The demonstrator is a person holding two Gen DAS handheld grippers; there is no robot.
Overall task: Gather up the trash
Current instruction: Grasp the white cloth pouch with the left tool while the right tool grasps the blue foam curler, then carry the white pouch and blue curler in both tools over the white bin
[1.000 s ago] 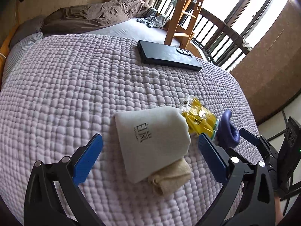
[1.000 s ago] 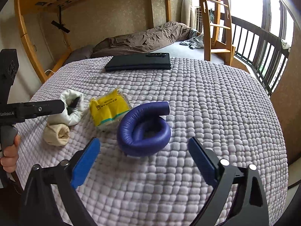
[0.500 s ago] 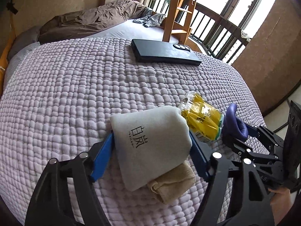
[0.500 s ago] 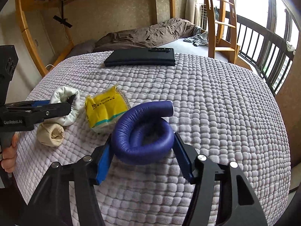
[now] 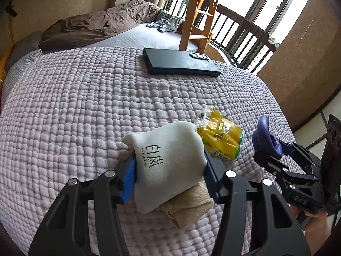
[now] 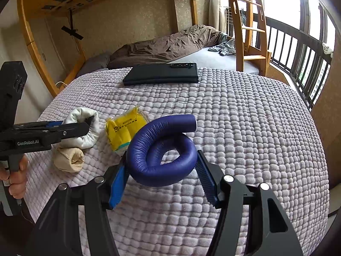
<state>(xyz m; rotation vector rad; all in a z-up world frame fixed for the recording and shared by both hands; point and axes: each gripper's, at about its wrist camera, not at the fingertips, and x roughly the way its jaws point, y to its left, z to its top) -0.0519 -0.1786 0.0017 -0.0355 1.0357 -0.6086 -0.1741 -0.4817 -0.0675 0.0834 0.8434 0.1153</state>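
My left gripper (image 5: 169,173) is shut on a white cloth pouch (image 5: 168,160) with black lettering, lifted slightly off the quilt; the pouch also shows in the right wrist view (image 6: 83,128). A beige rolled cloth (image 5: 187,209) lies just under it, also seen in the right wrist view (image 6: 68,159). A yellow crumpled wrapper (image 5: 219,136) lies to its right, also in the right wrist view (image 6: 125,130). My right gripper (image 6: 162,177) is shut on a coiled purple foam tube (image 6: 162,149), which also shows in the left wrist view (image 5: 264,136).
A pale purple quilt (image 5: 85,106) covers the bed. A black flat case (image 5: 181,64) lies at its far side, also in the right wrist view (image 6: 162,75). A wooden ladder (image 5: 198,10), brown bedding (image 5: 96,23) and a balcony railing (image 6: 298,49) stand beyond.
Both grippers moved forward and closed: the left on the white pouch, the right on the purple tube. Both items now sit squeezed between the pads.
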